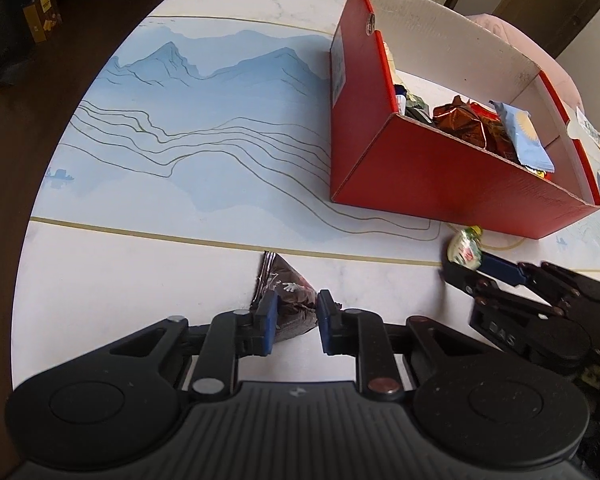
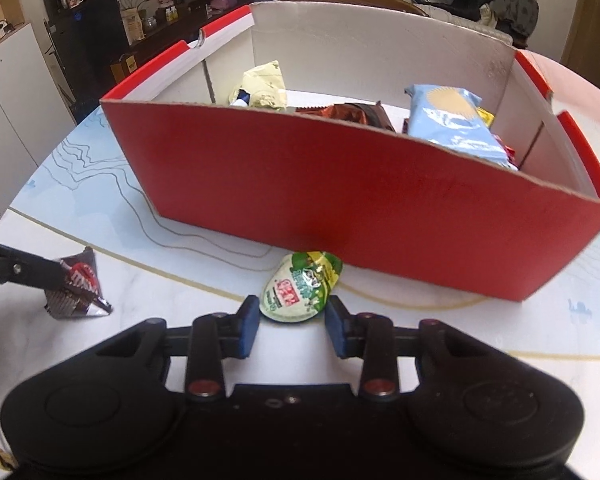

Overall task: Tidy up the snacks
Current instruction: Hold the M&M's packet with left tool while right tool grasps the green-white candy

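Where the table point(image 1: 100, 280) curved away at its left rim, a broad stretch of marble and blue mountain print lay bare, giving plenty of room on that side. Nearer the front edge, the left gripper point(image 1: 298, 316) pointed steeply down at the tabletop, its blue pads point(image 1: 267, 320) drawn in against a dark foil snack packet point(image 1: 288, 292) that stood crumpled between them; it was pinching that packet. Farther right, just in front of the red cardboard box point(image 1: 440, 176), a small green-and-white snack pouch point(image 2: 300, 290) lay on the table, touching or nearly touching the box's near wall. The right gripper point(image 2: 290, 330) angled down toward it, jaws part-way in with the pouch's near end between the pads point(image 2: 248, 330); the left pad sat at the pouch's edge, the right one looked just clear of it, so no firm grip showed. Little free room remained between that pouch and the box. Inside the box, toward its right end, sat a light blue packet point(image 2: 456, 124) and brown foil wrappers point(image 1: 464, 124), leaning on one another.
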